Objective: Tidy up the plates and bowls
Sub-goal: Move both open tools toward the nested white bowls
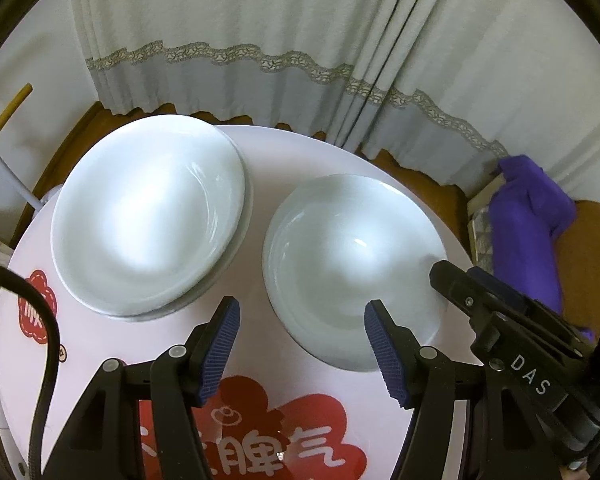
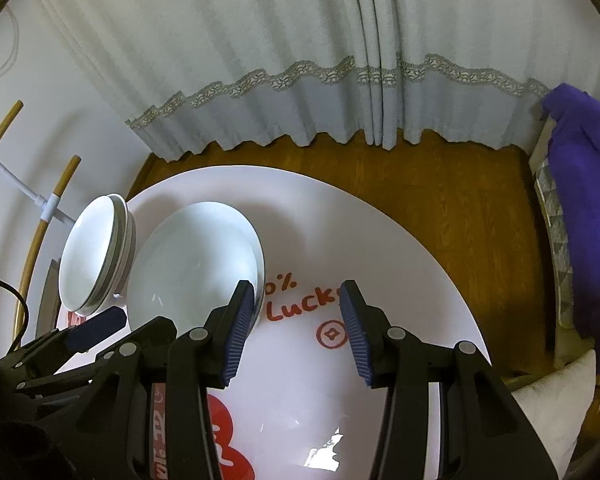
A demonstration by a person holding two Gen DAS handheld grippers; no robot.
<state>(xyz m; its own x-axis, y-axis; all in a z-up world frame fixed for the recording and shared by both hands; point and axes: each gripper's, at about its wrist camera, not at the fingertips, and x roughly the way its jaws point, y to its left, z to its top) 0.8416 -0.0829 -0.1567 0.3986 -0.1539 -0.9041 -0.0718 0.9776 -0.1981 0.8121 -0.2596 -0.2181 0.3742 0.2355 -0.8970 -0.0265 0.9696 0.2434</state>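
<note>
Two dish groups sit on the round white table (image 1: 256, 168) with red printed lettering, which is the largest item in view and stands over a brown wooden floor (image 2: 440, 200) before a pale grey curtain (image 1: 260, 32).

Next in size, the stack of shallow white ceramic plates (image 1: 148, 216) rests at the far left of the table; the right wrist view shows several rims nested there, so part of the stacking appears done. You cannot count the plates exactly from these views.

A single shallow white ceramic plate (image 1: 352, 264) lies just to the right of that stack, apart from it, flat on the table. In my judgement this one is yet to be joined to the stack. No bowls are clearly distinguishable from plates here.

A purple cloth bundle (image 2: 584, 200) lies off the table at the right and plays no part.

Your left gripper (image 1: 300, 320) hangs over the near edge of the single plate with its jaws spread wide and nothing between them. Your right gripper (image 2: 298, 312) is also spread wide and empty, its left finger (image 2: 236, 328) over the right rim of the single plate, the other over bare table. Whether that finger touches the rim cannot be told.
</note>
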